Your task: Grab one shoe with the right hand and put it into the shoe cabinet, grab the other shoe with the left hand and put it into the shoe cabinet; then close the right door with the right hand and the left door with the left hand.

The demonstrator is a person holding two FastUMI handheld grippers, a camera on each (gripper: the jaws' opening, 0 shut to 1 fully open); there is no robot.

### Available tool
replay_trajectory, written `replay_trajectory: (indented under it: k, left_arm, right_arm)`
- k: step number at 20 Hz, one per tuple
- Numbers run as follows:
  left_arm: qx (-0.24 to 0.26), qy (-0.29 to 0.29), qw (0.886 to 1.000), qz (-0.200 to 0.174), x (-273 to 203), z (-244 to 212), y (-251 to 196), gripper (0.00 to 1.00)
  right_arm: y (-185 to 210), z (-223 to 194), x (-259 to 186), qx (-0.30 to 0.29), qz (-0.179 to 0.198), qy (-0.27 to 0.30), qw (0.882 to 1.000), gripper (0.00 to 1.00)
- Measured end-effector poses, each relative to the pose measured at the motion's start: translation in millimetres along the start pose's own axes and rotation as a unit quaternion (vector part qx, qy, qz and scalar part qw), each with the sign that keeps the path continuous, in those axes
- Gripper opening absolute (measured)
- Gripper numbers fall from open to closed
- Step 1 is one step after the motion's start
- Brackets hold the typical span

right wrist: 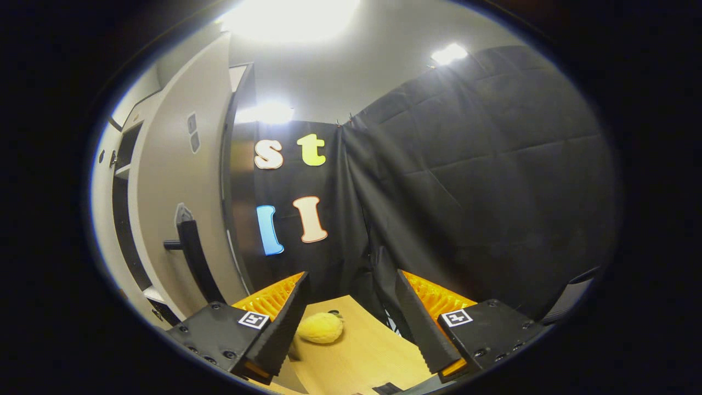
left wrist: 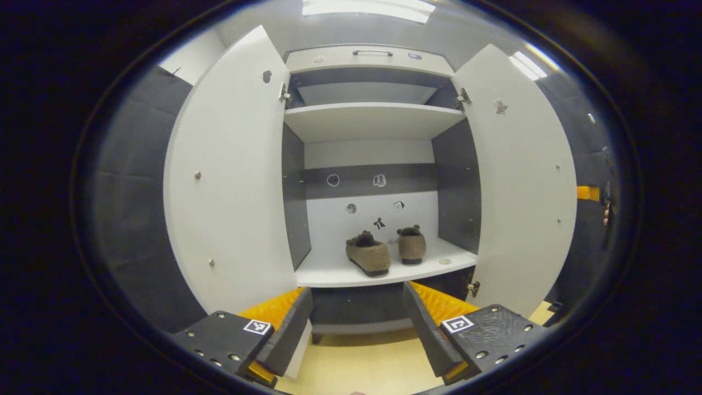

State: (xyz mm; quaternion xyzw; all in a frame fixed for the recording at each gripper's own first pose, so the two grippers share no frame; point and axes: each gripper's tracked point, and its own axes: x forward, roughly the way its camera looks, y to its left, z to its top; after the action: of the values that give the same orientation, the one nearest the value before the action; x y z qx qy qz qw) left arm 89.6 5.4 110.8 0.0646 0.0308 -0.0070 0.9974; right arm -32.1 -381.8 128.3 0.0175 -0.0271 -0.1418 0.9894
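Both shoes (left wrist: 384, 251) shelved; right door (right wrist: 181, 219) looks light and rigid, so push near its handle (right wrist: 192, 258) at nine o'clock. Both hand-held grippers (right wrist: 348, 323) gape wide, empty.

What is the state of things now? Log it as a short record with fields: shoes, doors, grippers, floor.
shoes: two brown fuzzy slippers, one left, one right, side by side on the white lower shelf of the cabinet
doors: white left door and white right door both open
left gripper: open, empty, facing the cabinet
right gripper: open, empty, beside the right door's outer face with its black handle
floor: yellow fluffy object on the wooden floor
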Motion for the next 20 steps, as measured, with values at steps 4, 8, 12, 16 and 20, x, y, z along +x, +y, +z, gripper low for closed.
replay_trajectory:
  k: [4,8,12,16,20]
  left_arm:
    - [-0.009,0.018,1.000,-0.015,-38.0,-24.7,1.4,0.96]
    - [-0.030,0.047,0.998,-0.011,-61.4,-45.6,4.1,0.96]
    - [-0.043,0.058,0.997,0.006,-79.9,-55.5,-3.7,1.00]
    - [-0.071,0.065,0.995,0.026,-87.6,-58.7,-16.3,0.98]
    - [-0.077,0.071,0.993,0.061,-95.8,-56.3,-26.5,0.95]
  right_arm:
    - [14.9,5.3,-15.1,0.014,0.007,0.005,1.000,0.98]
    - [36.2,14.4,-17.6,0.002,0.039,0.000,0.999,0.98]
    - [52.7,22.5,-5.1,-0.024,0.069,-0.011,0.997,0.98]
    - [57.4,14.4,12.6,-0.034,0.099,0.001,0.994,0.93]
    - [66.4,17.3,14.2,-0.040,0.132,-0.003,0.990,0.98]
